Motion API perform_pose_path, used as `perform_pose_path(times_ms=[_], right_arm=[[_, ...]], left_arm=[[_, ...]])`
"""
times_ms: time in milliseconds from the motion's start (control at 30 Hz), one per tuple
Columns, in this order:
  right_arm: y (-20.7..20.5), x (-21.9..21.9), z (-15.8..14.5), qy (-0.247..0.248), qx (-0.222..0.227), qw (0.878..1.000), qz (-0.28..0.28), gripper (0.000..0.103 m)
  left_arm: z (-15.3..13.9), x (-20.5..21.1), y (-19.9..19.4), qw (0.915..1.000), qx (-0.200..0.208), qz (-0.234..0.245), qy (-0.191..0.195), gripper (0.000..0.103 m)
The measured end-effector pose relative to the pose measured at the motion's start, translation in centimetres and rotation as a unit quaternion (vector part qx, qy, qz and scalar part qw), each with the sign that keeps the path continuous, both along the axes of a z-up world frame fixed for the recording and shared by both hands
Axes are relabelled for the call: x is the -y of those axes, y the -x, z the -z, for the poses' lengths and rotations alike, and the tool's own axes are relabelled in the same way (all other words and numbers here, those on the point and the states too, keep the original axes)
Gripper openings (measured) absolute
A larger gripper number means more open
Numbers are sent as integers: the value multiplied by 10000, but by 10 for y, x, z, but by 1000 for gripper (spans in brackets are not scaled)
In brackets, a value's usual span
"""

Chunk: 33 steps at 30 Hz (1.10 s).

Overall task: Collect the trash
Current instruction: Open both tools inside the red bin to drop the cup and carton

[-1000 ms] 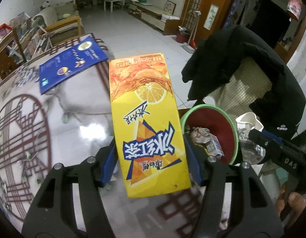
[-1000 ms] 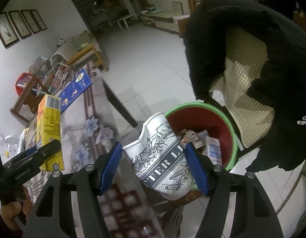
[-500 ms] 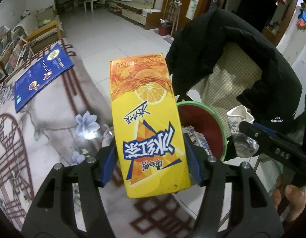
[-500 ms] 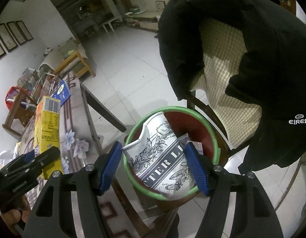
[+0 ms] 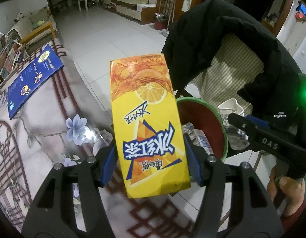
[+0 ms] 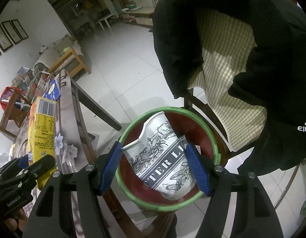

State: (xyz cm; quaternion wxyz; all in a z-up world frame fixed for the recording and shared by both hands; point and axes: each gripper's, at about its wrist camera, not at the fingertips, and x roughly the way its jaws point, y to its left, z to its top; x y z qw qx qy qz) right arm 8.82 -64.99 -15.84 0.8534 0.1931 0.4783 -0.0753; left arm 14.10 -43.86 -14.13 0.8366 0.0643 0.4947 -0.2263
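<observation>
Yellow and orange, the drink carton (image 5: 151, 130) sits clamped between the blue fingers (image 5: 108, 164) of the left gripper (image 5: 151, 162), its printed face turned up toward the camera and its lemon picture at the far end; it hangs over the edge of the flower-patterned desk (image 5: 43, 119), just beside the bin. From the right wrist view the same carton (image 6: 40, 130) shows its barcode end at the left, with the left gripper (image 6: 24, 175) dark below it. The right gripper (image 6: 155, 166) holds a crumpled white paper cup (image 6: 163, 158) with black drawings and lettering; both blue fingers (image 6: 197, 168) press its sides, and the cup is directly above the red bin with a green rim (image 6: 217, 150), its torn lip pointing away. In the left wrist view the bin (image 5: 212, 130) lies right of the carton with small wrappers inside, and the cup (image 5: 231, 107) and the right gripper (image 5: 235, 124) are at its far right edge. A blue booklet (image 5: 34, 79) lies farther back on the desk. A black jacket (image 6: 272, 59) is draped over a chair with a checked cushion (image 6: 222, 59) behind the bin
</observation>
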Motion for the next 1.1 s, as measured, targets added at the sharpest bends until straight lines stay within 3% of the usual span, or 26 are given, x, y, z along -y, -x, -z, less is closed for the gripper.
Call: perform_pose_path(times_ms=[500, 600, 833, 967, 1100], right_arm=[[1, 16, 12, 69, -153, 9997, 198, 66], [2, 17, 14, 99, -220, 9994, 231, 80], [8, 3, 4, 287, -144, 9992, 232, 80], [16, -23, -20, 507, 115, 9986, 96, 82], [27, -66, -52, 722, 576, 9956, -184, 95]], left_arm=[[37, 53, -10, 9943, -688, 808, 118, 60], [36, 53, -11, 9954, -585, 756, 90, 73], [16, 22, -12, 9988, -192, 449, 81, 74], [-18, -15, -9, 9993, 323, 59, 154, 81], [-53, -58, -3, 9960, 790, -278, 322, 89]])
